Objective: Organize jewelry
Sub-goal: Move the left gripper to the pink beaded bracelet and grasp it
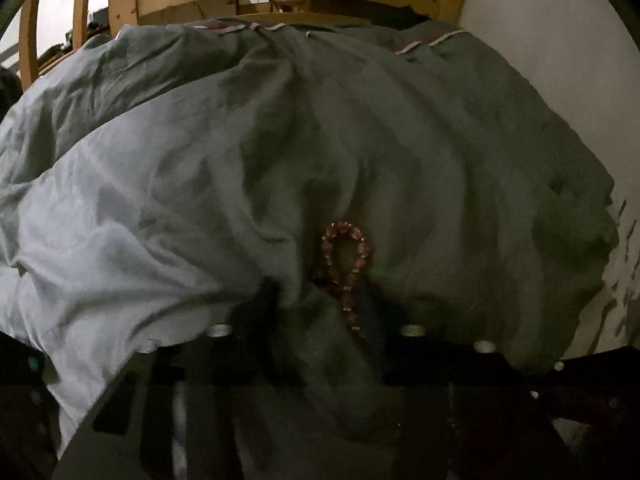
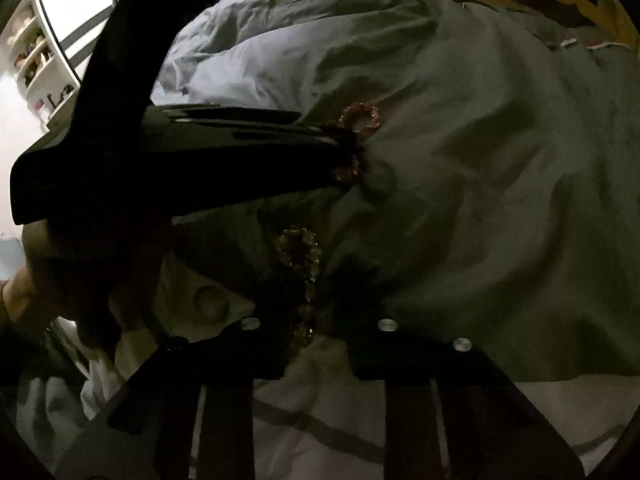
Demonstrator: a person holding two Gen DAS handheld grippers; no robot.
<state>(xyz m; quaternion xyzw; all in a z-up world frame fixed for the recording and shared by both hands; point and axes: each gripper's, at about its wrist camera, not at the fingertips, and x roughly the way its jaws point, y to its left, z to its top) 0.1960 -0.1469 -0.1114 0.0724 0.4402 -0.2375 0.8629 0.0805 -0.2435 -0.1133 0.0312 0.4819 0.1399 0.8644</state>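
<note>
Rumpled grey duvet (image 1: 200, 160) bunches around both fingers, each pinching a beaded bracelet (image 1: 346, 264)

Readable text: none in either view.
Labels, brands, numbers: none legible on bedding, bracelets or shelf items; too dim and blurred.

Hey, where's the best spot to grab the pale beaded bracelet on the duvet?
Pinch the pale beaded bracelet across its middle, from above, where the right gripper sits. It lies as a long narrow loop on the soft duvet, so both strands fit between the jaws, much as the left gripper clamps the pink bracelet.
</note>
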